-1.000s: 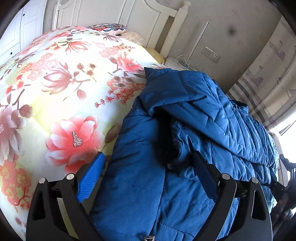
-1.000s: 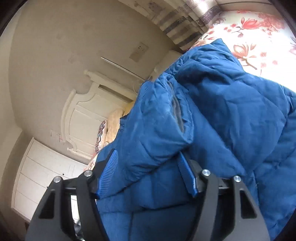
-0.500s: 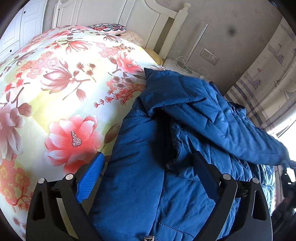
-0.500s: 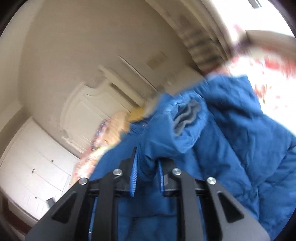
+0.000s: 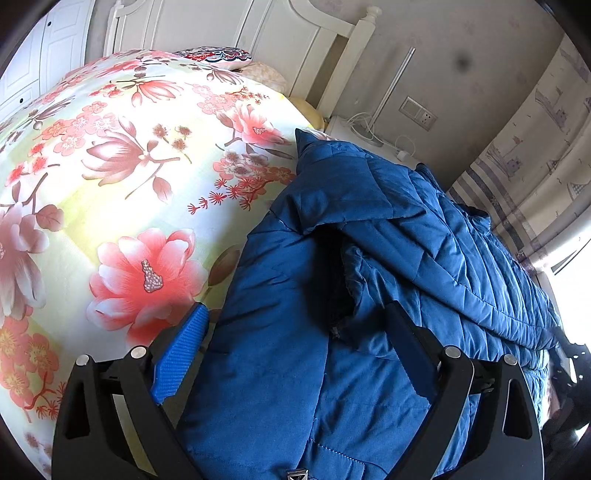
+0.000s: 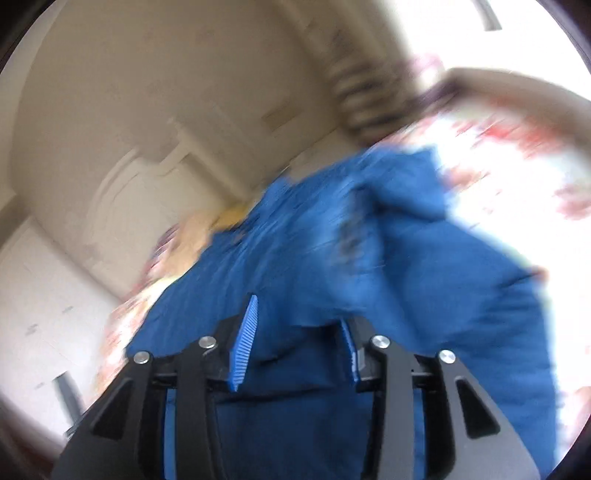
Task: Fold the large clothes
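Observation:
A blue quilted jacket (image 5: 369,240) lies on a bed with a floral cover (image 5: 122,177); one sleeve is folded across its body. My left gripper (image 5: 295,347) is open just above the jacket's near part, its jaws wide apart with fabric between them. In the blurred right wrist view the jacket (image 6: 369,258) fills the middle. My right gripper (image 6: 297,345) is partly open over the jacket, its blue pads (image 6: 243,343) apart with the fabric lying loose between and below them.
A white headboard (image 5: 258,33) and pillows (image 5: 218,59) stand at the far end of the bed. A white bedside stand (image 5: 354,125) with cables, a wall socket (image 5: 417,112) and a striped curtain (image 5: 517,177) lie to the right.
My right gripper closed on the sleeve, carried it over the jacket, then opened and let it go. The sleeve now lies flat. The left gripper barely moved.

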### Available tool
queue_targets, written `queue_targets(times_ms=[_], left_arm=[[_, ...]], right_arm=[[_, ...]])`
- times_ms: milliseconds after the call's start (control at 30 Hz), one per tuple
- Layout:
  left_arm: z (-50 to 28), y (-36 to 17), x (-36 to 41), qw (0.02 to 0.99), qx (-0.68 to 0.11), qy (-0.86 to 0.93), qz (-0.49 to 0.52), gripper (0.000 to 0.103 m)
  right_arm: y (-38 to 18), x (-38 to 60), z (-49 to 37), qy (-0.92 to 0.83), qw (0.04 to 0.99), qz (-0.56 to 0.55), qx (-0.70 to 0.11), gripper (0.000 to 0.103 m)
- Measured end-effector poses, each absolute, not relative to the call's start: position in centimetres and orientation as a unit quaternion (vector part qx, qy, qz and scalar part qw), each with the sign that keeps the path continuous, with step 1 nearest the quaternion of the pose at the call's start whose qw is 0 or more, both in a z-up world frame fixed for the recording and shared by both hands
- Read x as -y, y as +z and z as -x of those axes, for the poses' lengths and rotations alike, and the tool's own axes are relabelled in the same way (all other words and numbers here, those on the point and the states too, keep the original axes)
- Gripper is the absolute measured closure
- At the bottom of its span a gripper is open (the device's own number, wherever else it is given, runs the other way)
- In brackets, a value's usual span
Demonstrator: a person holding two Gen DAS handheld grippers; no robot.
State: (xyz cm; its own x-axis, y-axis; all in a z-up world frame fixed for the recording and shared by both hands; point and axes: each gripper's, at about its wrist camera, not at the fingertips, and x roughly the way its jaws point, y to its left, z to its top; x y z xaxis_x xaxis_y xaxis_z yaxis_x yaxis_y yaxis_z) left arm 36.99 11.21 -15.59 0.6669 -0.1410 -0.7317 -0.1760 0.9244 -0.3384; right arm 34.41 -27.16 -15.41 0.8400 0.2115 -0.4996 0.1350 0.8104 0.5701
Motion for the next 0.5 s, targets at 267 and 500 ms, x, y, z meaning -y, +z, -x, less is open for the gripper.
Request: queue_targets(times_ms=[267,500], left_arm=[[-37.0,-15.5,-11.1,0.892,-0.409,0.012,0.192,0.012],[-34.6,-12.5,-11.7,0.92,-0.333,0.016,0.207,0.013]], right_arm=[[-10.8,22.7,-34.8,0.034,0.954,-0.131,-0.269,0.061],[-16.1,20.5,-37.9,0.025,0.933,-0.103,-0.344,0.059]])
